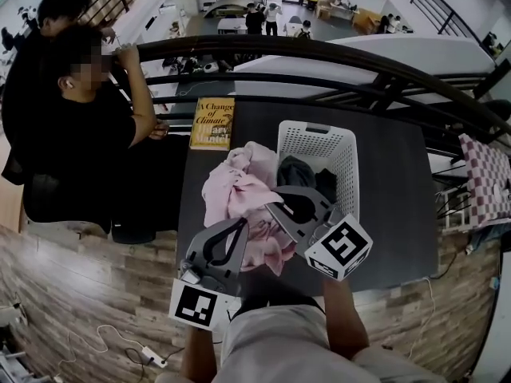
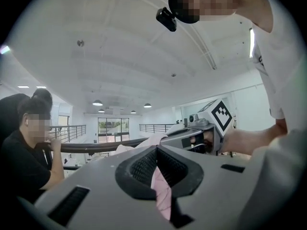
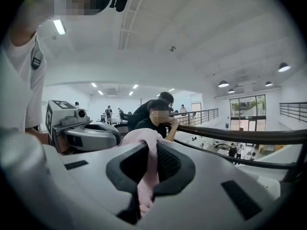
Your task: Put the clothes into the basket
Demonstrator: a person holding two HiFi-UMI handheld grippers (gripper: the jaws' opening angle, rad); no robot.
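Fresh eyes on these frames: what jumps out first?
The pink garment, bunched over the dark table, with the left gripper and right gripper both shut on it. Just right of it stands a white basket already holding dark clothes; a yellow book lies at the far edge.

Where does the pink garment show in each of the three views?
Head view: the pink garment lies at centre, against the left side of the white basket.
Left gripper view: lower centre, a strip of it pinched between the jaws.
Right gripper view: lower centre, a fold of it pinched between the jaws.
Shared landmark: the dark railing.
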